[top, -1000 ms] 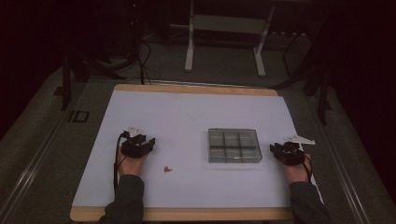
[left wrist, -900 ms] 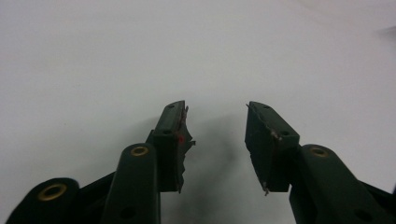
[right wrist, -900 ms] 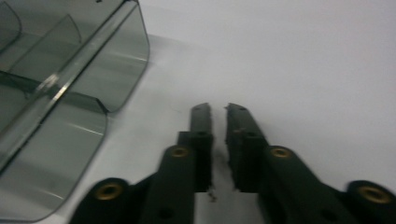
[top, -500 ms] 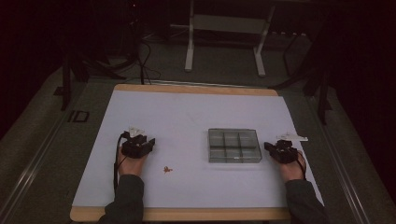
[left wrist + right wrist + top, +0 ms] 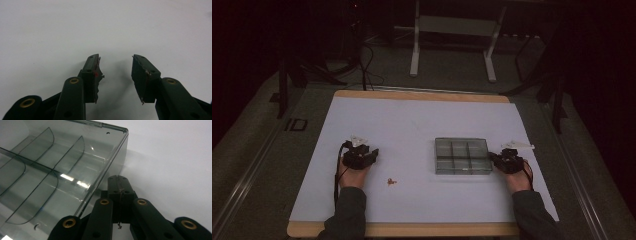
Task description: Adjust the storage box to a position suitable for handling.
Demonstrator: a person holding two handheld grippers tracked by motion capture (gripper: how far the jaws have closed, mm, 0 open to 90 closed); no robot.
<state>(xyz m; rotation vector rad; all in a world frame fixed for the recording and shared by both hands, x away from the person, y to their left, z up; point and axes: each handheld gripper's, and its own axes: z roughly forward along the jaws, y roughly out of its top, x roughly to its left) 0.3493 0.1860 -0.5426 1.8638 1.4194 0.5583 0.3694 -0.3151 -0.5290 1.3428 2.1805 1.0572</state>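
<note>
A clear plastic box [image 5: 461,143] split into several empty compartments lies right of the table's middle. My right gripper [image 5: 496,159] rests at the box's right side, jaws pointing left at it. In the right gripper view the right gripper [image 5: 118,181] is shut with nothing between its pads, its tip right beside the box's clear outer wall [image 5: 106,173]. My left gripper [image 5: 371,156] lies on the white table top at the left. Seen from the left gripper view, the left gripper [image 5: 115,66] is open over bare white surface. A tiny orange-brown piece [image 5: 390,182] lies near the left hand.
The white table top [image 5: 422,120] has a wooden edge at front and back. Dark floor, cables and a white metal stand [image 5: 452,45] lie beyond the far edge. Both forearms in dark sleeves come in from the near edge.
My right hand has slid left across the table, bringing its gripper up to the box's right side. The left hand has stayed put.
</note>
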